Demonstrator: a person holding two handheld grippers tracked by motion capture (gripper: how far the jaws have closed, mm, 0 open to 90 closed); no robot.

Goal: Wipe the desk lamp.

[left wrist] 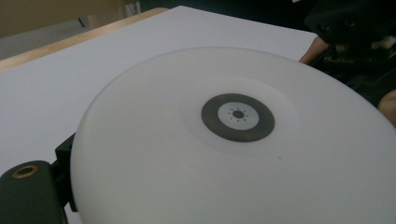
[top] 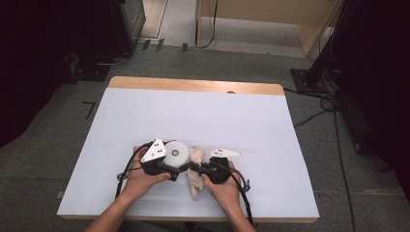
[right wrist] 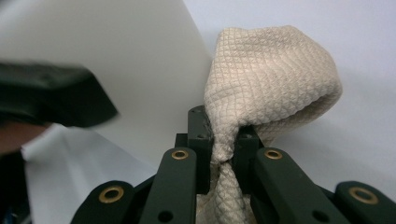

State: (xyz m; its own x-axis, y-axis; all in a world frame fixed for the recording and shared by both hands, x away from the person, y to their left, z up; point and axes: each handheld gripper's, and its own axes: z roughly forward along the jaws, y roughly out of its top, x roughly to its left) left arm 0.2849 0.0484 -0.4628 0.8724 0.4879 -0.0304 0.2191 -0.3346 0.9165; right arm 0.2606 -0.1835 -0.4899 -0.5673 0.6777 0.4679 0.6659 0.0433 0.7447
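Note:
A white round disc [top: 177, 152] with a dark ring at its centre [left wrist: 237, 116] is held tilted just above the table. My left gripper [top: 179, 169] is shut on its near rim; one black jaw shows under the disc's edge at the bottom left of the left gripper view. A beige waffle-weave cloth [right wrist: 271, 74] bulges up beside the disc [right wrist: 116, 56]. My right gripper [right wrist: 223, 140] is shut on a pinched fold of it. In the high view the cloth [top: 196, 180] hangs between the two hands, with the right gripper [top: 195, 167] tip to tip with the left one.
A white sheet [top: 193, 116] covers the table, with a wooden strip [top: 193, 86] along the far edge. Both hands work near the front edge. Cables, stands and dark equipment [top: 319, 77] stand on the floor around the table.

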